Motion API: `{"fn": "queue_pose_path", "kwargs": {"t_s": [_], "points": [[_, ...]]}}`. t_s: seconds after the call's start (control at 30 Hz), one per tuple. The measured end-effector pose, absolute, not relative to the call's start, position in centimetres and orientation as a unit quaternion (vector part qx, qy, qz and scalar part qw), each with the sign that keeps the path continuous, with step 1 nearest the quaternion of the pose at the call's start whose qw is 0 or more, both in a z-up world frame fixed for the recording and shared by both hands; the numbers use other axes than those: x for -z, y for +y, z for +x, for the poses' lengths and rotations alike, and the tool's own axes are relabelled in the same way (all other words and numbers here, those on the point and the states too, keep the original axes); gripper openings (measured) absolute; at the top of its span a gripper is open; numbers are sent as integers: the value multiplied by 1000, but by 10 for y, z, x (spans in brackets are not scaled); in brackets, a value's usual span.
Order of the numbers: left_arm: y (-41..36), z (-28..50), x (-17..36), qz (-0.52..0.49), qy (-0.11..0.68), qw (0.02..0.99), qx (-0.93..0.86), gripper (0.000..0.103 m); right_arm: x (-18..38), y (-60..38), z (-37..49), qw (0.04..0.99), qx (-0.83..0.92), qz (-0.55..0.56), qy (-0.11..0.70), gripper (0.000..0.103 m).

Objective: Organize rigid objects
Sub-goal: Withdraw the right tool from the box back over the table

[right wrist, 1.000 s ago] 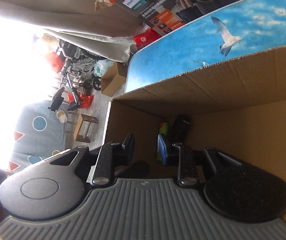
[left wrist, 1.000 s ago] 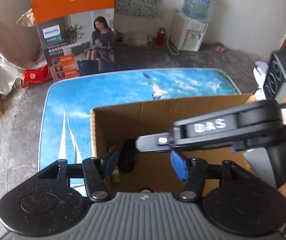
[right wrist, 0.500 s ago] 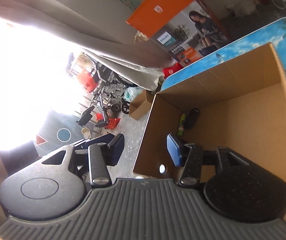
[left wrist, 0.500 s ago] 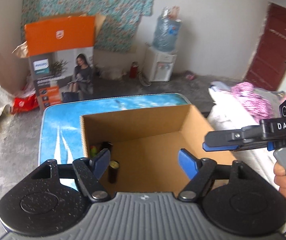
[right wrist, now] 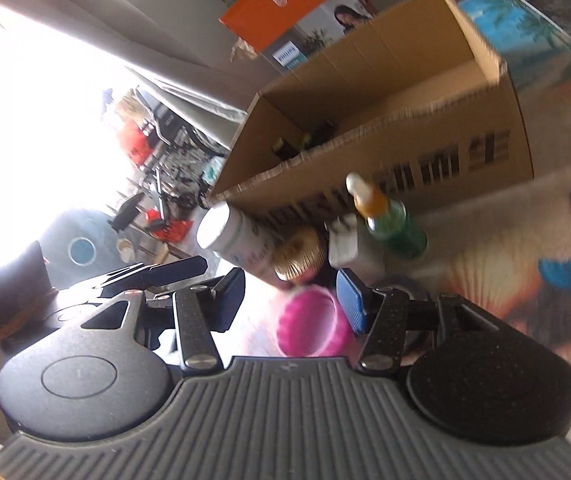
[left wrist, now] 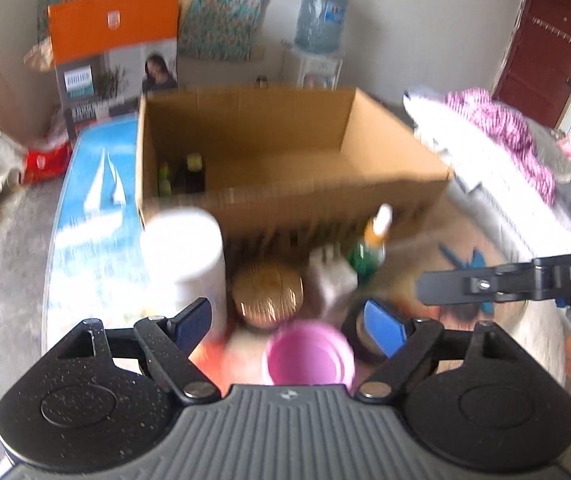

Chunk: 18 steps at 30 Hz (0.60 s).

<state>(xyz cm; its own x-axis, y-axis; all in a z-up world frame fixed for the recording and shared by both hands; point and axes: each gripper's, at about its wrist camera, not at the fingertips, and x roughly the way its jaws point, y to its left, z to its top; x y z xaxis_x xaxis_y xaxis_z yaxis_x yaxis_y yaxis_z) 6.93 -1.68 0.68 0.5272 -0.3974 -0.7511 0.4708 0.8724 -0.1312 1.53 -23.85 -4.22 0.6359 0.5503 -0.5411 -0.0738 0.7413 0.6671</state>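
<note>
Just below our left gripper [left wrist: 289, 322] stands the pink-lidded jar [left wrist: 308, 353] — upright, between wide, empty fingers; right gripper [right wrist: 291, 294] wide too.

home, water dispenser [left wrist: 319, 46], laundry [left wrist: 497, 124]

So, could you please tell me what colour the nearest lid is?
Pink; the lid shows best in the left wrist view.
</note>
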Motion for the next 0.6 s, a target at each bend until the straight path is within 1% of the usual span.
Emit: {"fn": "queue_pose_path", "kwargs": {"t_s": [0.23,0.33,0.5,0.6], "points": [[-24,48,33,61,443,853,269,85,70,-206,24,843,-168,283,426,50],[-31,43,45,82,443,852,266,85,79,-199,26,833,-171,289,440,47],[-44,39,57,134,422,859,256,84,90,-190,28,825,-162,292,456,42],[-45,42,62,129,428,857,255,77,96,-188,31,820,-155,298,463,37]]}}
